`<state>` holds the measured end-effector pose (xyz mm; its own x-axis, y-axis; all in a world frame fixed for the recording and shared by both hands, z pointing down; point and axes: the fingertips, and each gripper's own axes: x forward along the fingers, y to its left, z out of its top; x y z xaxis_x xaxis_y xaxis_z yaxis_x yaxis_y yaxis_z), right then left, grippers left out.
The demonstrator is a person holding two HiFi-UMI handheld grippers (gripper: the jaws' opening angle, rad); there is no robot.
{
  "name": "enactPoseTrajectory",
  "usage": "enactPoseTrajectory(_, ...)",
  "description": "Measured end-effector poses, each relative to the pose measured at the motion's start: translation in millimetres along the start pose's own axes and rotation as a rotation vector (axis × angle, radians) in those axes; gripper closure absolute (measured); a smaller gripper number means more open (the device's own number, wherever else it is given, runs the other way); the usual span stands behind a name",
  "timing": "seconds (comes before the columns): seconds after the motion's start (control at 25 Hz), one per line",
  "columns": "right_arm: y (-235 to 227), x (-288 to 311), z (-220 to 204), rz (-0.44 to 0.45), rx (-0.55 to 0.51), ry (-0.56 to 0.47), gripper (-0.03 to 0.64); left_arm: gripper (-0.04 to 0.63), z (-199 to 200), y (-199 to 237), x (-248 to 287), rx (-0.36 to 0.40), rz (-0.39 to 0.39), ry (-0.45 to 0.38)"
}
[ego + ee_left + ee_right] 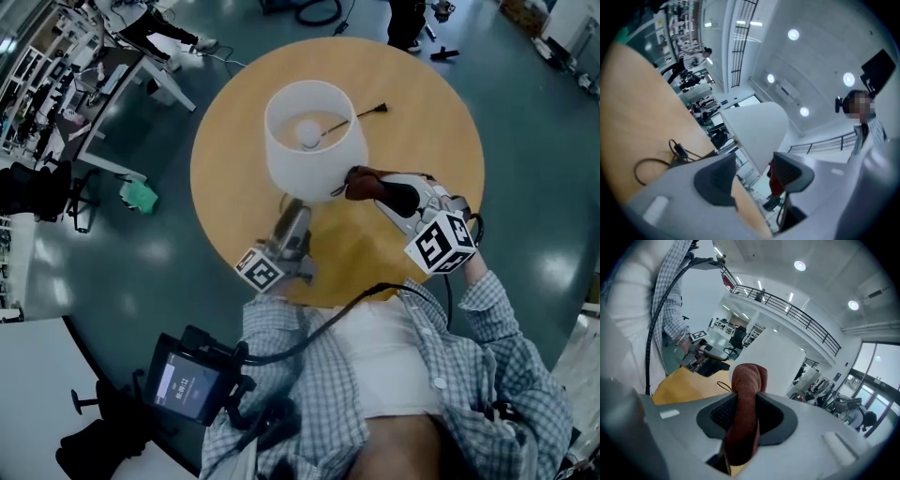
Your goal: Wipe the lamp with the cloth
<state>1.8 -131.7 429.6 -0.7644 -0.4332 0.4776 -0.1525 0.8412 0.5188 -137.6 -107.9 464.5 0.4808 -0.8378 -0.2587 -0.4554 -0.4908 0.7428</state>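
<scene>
The lamp [314, 141] stands in the middle of the round counter [422, 112]. The right tool [380, 190] is clamped on a brown cloth [361, 183] that touches the lamp's white side. The left tool [295, 214] is low beside the lamp, its jaws apart and holding nothing.

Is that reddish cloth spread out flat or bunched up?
Bunched up: the cloth is a folded wad, pinched between the jaws of the right hand-held gripper, beside the lamp.
</scene>
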Motion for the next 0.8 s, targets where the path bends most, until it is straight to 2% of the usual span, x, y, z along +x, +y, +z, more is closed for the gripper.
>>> enactPoseTrajectory(0.08,-1.3,3.5,-4.2,0.002,0.023,-0.006,0.505,0.353,9.6,1.7,-9.7,0.144,0.034,0.114)
enactPoseTrajectory(0.16,-2.3,5.9,-6.0,0.008,0.061,-0.025,0.505,0.347,23.3,-1.0,-17.0,0.336,0.063,0.242)
enactPoseTrajectory(0.36,-10.0,14.5,-13.4,-0.003,0.119,-0.045,0.505,0.316,61.1,-23.4,-0.7,0.907,0.07,0.604)
enactPoseTrajectory(0.48,-11.3,16.1,-13.2,0.006,0.135,-0.053,0.505,0.273,77.8,-46.8,23.4,1.236,0.014,0.803)
enactPoseTrajectory(0.6,-10.8,12.5,-8.9,0.006,0.14,-0.052,0.505,0.24,83.1,-81.0,47.9,1.435,-0.084,0.94)
enactPoseTrajectory(0.72,-7.9,10.3,-5.1,0.002,0.149,-0.05,0.505,0.232,78.3,-93.4,64.8,1.581,-0.165,1.098)
enactPoseTrajectory(0.8,-6.0,6.4,-3.9,-0.008,0.159,-0.046,0.505,0.232,72.6,-91.2,73.1,1.672,-0.188,1.212)
